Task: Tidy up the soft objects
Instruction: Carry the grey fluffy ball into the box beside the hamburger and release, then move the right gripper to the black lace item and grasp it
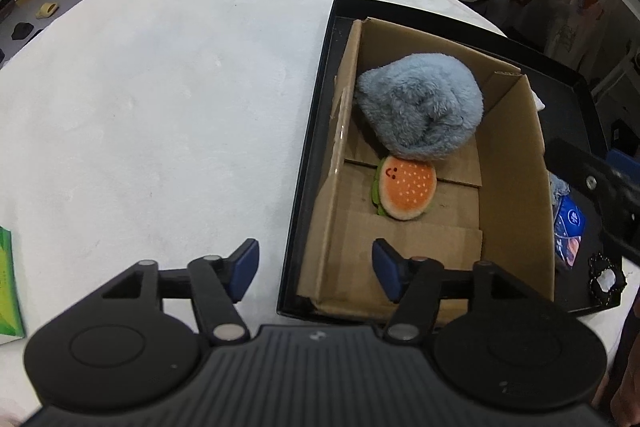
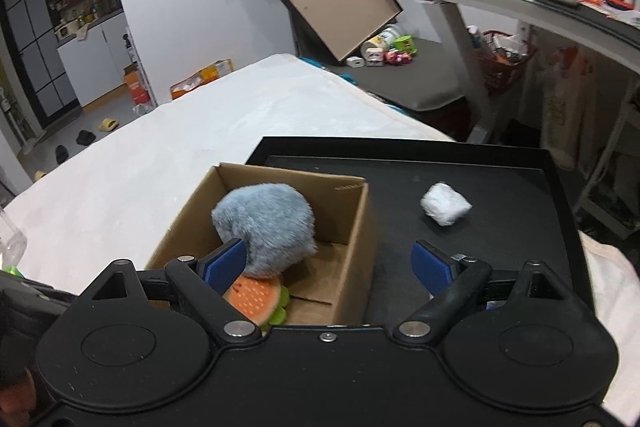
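Presently, sorted so far: a fluffy grey-blue plush [image 1: 420,107] and a burger-shaped plush [image 1: 404,189] are seen inside the cardboard box [image 1: 516,187], the grey one resting partly on the burger.
Box placement: the box is set in the left part of a black tray [image 2: 520,163], which lies on a white-covered table [image 1: 160,87].
Left gripper [image 1: 314,269]: its jaws are held moderately apart with nothing between them, above the box's near left wall.
Right gripper [image 2: 328,263]: its jaws are spread wide and empty, straddling the box's right wall.
Left to sort: a white wrapped bundle [image 2: 446,205] is lying on the bare tray floor, well apart from the box; blue-patterned items [image 1: 570,227] are glimpsed on the tray beside the box's right wall, what they are cannot be told.
Risk, box shift: the light box could be nudged or tipped if a finger is lowered onto its wall.
Risk, weak grasp: the bundle may be squashed or let slip if it is pinched off-centre.
Risk, crowding: the grey plush could be pushed out if more is pressed in on top.
Obstruction: the box's right wall and the tray's raised rim are judged to stand in the way of a low sweep.
Surroundings: a green packet [image 1: 8,287] is seen at the table's left edge.
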A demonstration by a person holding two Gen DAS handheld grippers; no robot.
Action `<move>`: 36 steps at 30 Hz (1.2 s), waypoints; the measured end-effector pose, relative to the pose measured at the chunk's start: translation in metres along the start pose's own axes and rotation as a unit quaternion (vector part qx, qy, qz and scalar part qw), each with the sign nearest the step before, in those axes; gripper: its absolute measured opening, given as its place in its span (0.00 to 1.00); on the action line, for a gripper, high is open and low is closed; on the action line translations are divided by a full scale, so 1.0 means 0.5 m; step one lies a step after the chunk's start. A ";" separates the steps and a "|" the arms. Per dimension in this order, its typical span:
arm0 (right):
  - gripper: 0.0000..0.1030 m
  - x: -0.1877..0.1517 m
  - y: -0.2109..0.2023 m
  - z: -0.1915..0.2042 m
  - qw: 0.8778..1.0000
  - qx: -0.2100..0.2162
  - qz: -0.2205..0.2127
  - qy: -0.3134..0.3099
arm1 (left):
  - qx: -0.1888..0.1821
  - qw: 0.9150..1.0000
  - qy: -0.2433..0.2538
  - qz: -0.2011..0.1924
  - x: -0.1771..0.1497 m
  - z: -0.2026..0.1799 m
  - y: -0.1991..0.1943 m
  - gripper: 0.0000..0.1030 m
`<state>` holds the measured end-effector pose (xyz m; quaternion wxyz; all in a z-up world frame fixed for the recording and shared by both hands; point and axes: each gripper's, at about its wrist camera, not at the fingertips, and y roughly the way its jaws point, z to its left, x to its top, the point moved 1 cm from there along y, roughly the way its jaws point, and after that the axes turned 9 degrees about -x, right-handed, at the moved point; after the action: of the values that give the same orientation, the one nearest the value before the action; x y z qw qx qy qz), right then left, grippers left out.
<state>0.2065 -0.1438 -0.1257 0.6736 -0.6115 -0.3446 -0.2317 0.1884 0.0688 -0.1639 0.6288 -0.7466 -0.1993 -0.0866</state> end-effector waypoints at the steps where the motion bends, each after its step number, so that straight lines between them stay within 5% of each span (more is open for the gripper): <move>1: 0.87 -0.005 -0.005 -0.004 1.000 -0.002 0.000 0.001 | 0.001 1.000 0.001 0.000 -0.002 -0.002 -0.002 0.61; 19: 0.82 -0.107 -0.042 -0.119 0.991 -0.102 0.044 0.077 | 0.009 1.000 0.014 -0.012 -0.036 -0.036 -0.027 0.64; 26: 0.76 -0.169 -0.039 -0.156 0.974 -0.160 0.075 0.142 | 0.017 1.000 0.017 -0.017 -0.037 -0.048 -0.034 0.64; 36: 0.67 -0.218 -0.023 -0.171 0.964 -0.200 0.090 0.151 | 0.031 0.999 0.017 -0.019 -0.037 -0.059 -0.033 0.64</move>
<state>0.1421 -0.2417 -0.2007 0.5998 -0.7201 -0.1289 -0.3241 0.1683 0.0384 -0.1502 0.6531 -0.7211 -0.2058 -0.1052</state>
